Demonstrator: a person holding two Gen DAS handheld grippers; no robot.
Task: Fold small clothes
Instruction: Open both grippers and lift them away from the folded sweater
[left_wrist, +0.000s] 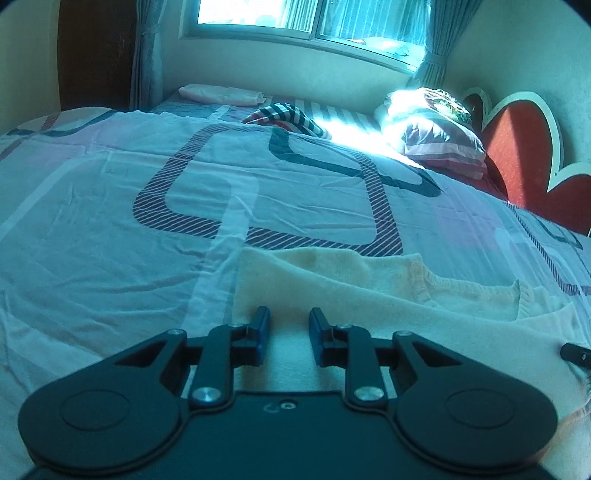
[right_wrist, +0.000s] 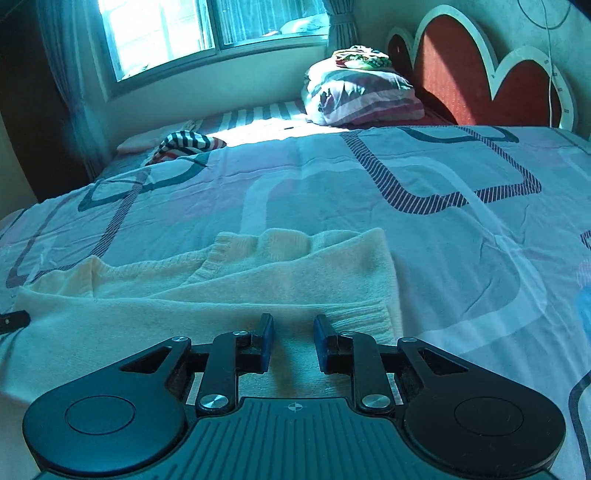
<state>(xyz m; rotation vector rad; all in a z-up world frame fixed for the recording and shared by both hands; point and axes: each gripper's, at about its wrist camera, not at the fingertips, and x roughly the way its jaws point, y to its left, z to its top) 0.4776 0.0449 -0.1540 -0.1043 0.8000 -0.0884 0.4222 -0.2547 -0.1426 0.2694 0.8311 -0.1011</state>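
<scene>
A small cream knitted sweater (left_wrist: 369, 291) lies on the bed, partly folded, with a sleeve laid across its body. It also shows in the right wrist view (right_wrist: 258, 284). My left gripper (left_wrist: 289, 325) is open and empty, its blue pads over the sweater's left part near its left edge. My right gripper (right_wrist: 293, 332) is open and empty over the sweater's near right part, close to the ribbed hem (right_wrist: 365, 314). A dark tip of the other gripper shows at each view's side edge.
The bed has a patterned bedsheet (left_wrist: 147, 184). A striped garment (left_wrist: 291, 116) and a folded pink cloth (left_wrist: 221, 94) lie at the far side under the window. A pile of pillows (right_wrist: 362, 92) sits by the red headboard (right_wrist: 461, 74).
</scene>
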